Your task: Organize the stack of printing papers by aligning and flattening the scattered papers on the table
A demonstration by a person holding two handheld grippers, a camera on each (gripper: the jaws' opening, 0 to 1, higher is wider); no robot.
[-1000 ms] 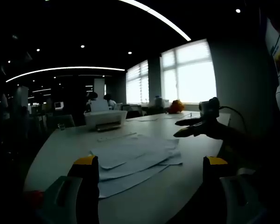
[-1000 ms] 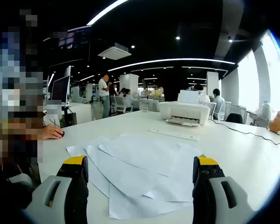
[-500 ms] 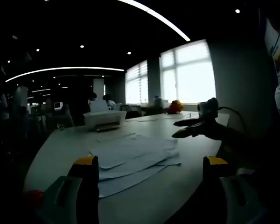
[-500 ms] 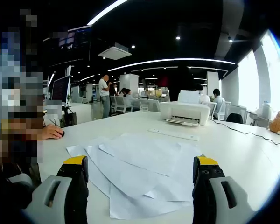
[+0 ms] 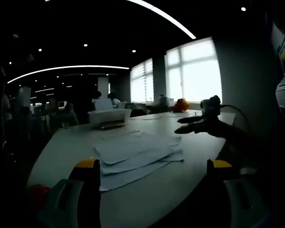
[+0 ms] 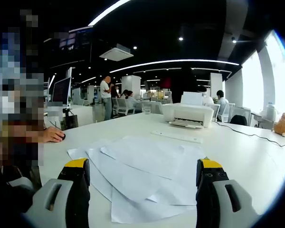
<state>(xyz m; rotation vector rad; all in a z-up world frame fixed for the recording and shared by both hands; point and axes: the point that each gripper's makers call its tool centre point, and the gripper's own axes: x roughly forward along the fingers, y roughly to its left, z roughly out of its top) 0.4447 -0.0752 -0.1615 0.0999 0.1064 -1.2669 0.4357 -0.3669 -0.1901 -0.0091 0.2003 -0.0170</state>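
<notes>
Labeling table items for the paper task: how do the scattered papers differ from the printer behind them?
The scattered papers lie flat, fanned at mixed angles and overlapping near the jaws; the printer is a boxy unit standing farther back. The papers spread wide across the table; the printer covers a compact patch. The printer has a sheet upright in its tray. Both are white.

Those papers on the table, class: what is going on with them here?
A person holds a two-jaw gripper in each hand over a white table. Loose white papers lie fanned and overlapping on it, not yet squared up. The right gripper and the left gripper both hang open short of the sheets, gripping nothing. A white printer stands beyond the papers. The tidying has not begun.
</notes>
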